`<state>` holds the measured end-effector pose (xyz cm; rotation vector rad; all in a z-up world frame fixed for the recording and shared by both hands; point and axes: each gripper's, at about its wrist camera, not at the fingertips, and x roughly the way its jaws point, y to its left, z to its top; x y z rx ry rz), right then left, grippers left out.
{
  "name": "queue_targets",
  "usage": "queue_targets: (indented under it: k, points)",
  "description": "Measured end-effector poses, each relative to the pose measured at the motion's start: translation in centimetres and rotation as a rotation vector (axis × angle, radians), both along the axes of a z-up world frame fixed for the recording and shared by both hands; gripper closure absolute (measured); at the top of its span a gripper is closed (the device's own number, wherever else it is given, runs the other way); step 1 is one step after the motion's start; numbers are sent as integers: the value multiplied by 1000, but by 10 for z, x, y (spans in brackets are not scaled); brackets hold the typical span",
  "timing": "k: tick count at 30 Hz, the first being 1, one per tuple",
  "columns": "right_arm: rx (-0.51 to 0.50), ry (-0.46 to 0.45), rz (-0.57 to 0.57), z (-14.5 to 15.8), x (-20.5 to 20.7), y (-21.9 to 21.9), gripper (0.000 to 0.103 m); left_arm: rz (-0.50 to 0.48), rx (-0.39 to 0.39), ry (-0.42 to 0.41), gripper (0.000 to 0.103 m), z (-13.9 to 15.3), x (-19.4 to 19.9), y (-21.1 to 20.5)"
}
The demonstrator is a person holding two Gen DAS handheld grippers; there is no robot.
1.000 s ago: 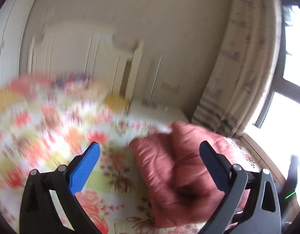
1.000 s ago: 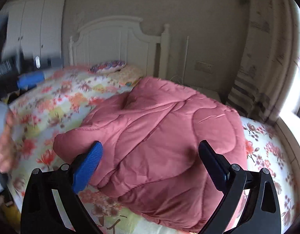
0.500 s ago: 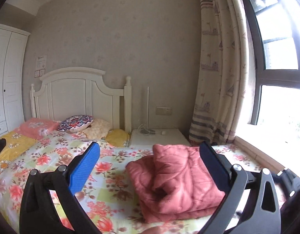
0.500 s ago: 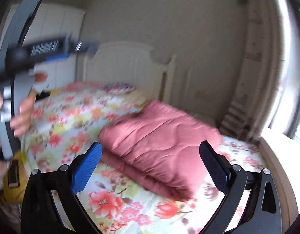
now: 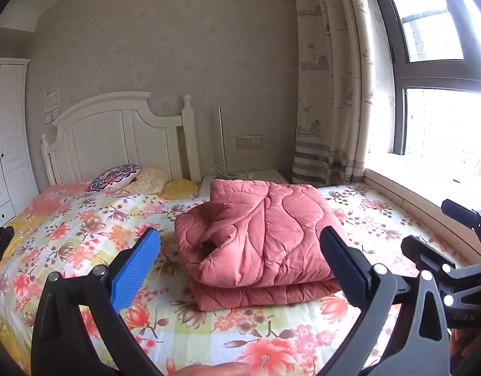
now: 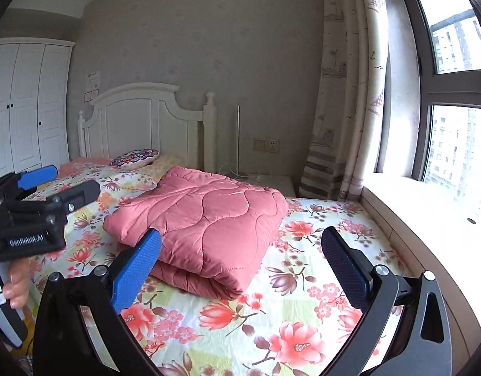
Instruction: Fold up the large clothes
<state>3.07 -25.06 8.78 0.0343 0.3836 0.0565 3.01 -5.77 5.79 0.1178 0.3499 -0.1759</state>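
Folded quilt (image 5: pixel 256 238) lies mid-frame on the bed (image 5: pixel 84 238), ahead of both tongs, left (image 5: pixel 240 263) and right (image 6: pixel 240 260), spread wide and empty, neither clearly nearer.

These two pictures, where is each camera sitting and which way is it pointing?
Left wrist: on the left gripper, facing the headboard over the folded pink quilt; own open fingers show, the right gripper at the right edge.
Right wrist: on the right gripper, nearer the window; own open fingers, the other gripper and a hand at left.
Shared: quilt, floral bed, headboard, curtain.
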Motion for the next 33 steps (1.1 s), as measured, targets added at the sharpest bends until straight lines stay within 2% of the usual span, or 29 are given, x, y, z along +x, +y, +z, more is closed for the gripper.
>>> queue_targets:
  k: [15,33]
  points:
    - [-33,-12,18,-2,-5,20,5,13,2,-10,2,-5,-6,7]
    - [-16,-5,7,-3,-4,20,5,8,-3,1,2,-8,-7,9]
